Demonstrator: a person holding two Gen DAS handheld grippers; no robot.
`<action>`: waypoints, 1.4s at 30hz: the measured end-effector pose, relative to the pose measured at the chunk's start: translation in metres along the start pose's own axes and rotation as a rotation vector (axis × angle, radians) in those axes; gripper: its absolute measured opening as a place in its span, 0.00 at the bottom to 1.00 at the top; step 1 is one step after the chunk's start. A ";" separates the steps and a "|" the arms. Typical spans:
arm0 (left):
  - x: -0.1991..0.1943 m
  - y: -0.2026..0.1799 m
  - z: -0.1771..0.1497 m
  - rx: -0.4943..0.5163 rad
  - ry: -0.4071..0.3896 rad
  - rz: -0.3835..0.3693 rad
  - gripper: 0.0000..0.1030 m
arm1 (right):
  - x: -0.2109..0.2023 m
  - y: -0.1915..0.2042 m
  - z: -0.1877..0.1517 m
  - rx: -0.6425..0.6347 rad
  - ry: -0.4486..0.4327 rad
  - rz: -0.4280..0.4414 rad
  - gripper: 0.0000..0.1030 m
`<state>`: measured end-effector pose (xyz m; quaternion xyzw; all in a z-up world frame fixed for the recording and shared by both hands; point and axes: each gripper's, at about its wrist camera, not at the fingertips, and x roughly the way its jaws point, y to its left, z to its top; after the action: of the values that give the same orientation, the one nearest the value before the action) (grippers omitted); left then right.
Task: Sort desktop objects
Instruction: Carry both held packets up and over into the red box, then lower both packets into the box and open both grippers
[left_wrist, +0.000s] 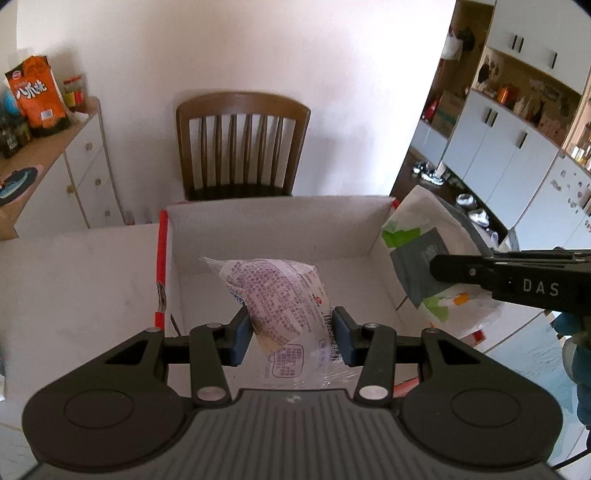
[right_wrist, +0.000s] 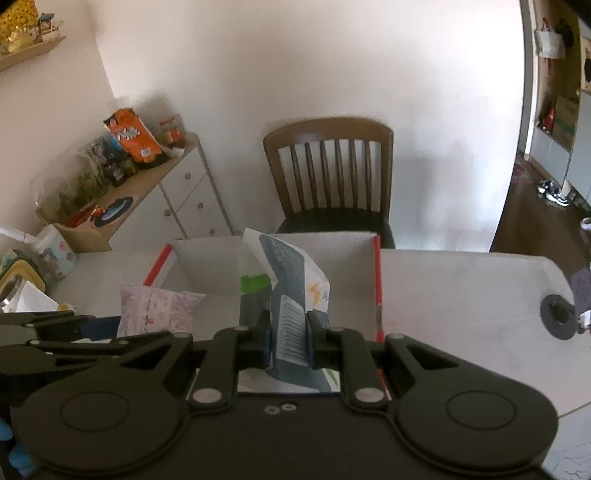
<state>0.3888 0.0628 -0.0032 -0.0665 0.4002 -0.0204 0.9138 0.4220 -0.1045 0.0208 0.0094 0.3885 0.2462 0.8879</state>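
My left gripper (left_wrist: 291, 334) pinches a white packet w/ purple print (left_wrist: 280, 306) btwn both pads, held over the open white box (left_wrist: 280, 221). My right gripper (right_wrist: 288, 338) clamps a grey-green-white pouch (right_wrist: 282, 291) at its barcode, also above the box interior. Can't tell if anything lies on the box floor beneath the fingers. A wooden chair (left_wrist: 242, 147) stands beyond the box.

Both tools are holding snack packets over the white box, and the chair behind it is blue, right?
Not quite: the chair is brown wood, as the left wrist view shows. The left tool and right tool do hold packets over the white box.
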 end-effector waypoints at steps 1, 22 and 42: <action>0.004 0.000 0.000 0.006 0.008 0.003 0.44 | 0.005 0.000 -0.001 0.001 0.006 -0.002 0.16; 0.073 0.004 -0.003 0.057 0.179 0.046 0.44 | 0.070 0.003 -0.024 -0.060 0.130 -0.024 0.16; 0.096 0.002 -0.011 0.097 0.298 0.072 0.46 | 0.095 0.000 -0.037 -0.088 0.225 -0.031 0.21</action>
<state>0.4462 0.0552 -0.0812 -0.0040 0.5320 -0.0166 0.8466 0.4508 -0.0686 -0.0702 -0.0632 0.4744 0.2489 0.8420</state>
